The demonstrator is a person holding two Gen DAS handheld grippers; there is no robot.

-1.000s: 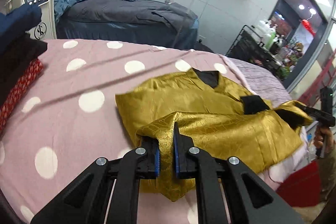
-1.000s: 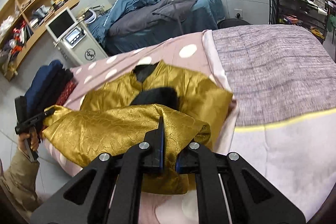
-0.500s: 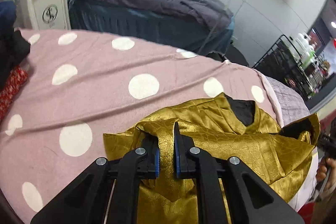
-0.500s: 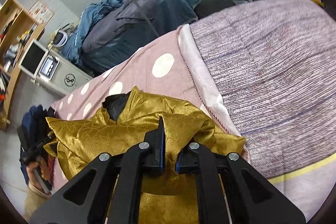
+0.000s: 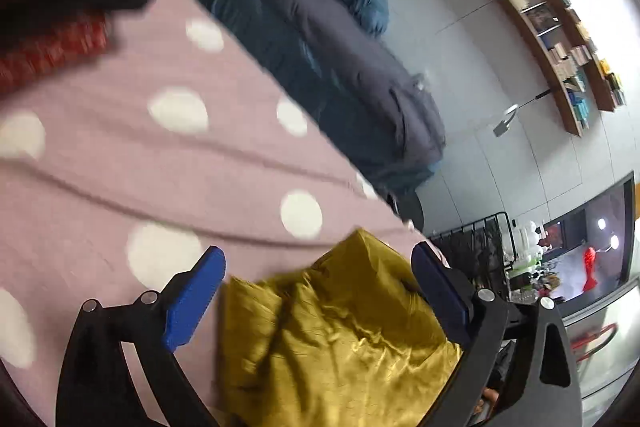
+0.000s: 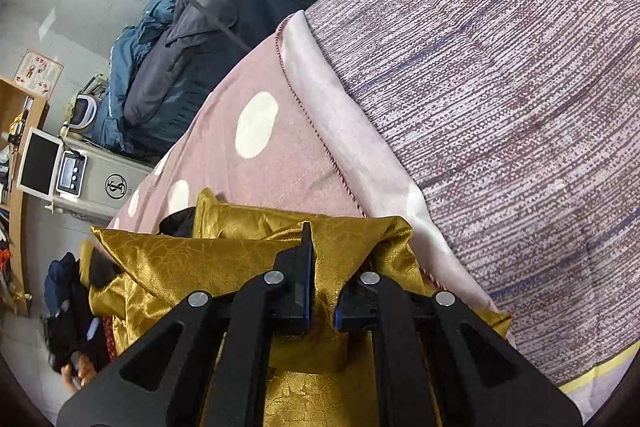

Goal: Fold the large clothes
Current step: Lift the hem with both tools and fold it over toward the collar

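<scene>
Gold garment [image 5: 340, 339] on bed [image 5: 120, 163]: light, limp, slippery satin; take folded edges. Left gripper [image 5: 316, 291] jaws just opened, cloth between them unpinched; right gripper [image 6: 322, 307] clamped on its fold.

Grey tiled wall [image 5: 472, 39], wooden wall shelf [image 5: 548, 27], blanket-heaped treatment bed [image 6: 224, 23], black wire rack [image 5: 480, 239]

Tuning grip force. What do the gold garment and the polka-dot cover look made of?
Gold garment: looks like a satin or brocade weave, glossy, with sharp highlights along its creases and a faint woven pattern; fibre can't be told. Polka-dot cover: matte pink woven cloth with white dots, no sheen, probably cotton-like. The right gripper is clamped on the gold fabric.
</scene>
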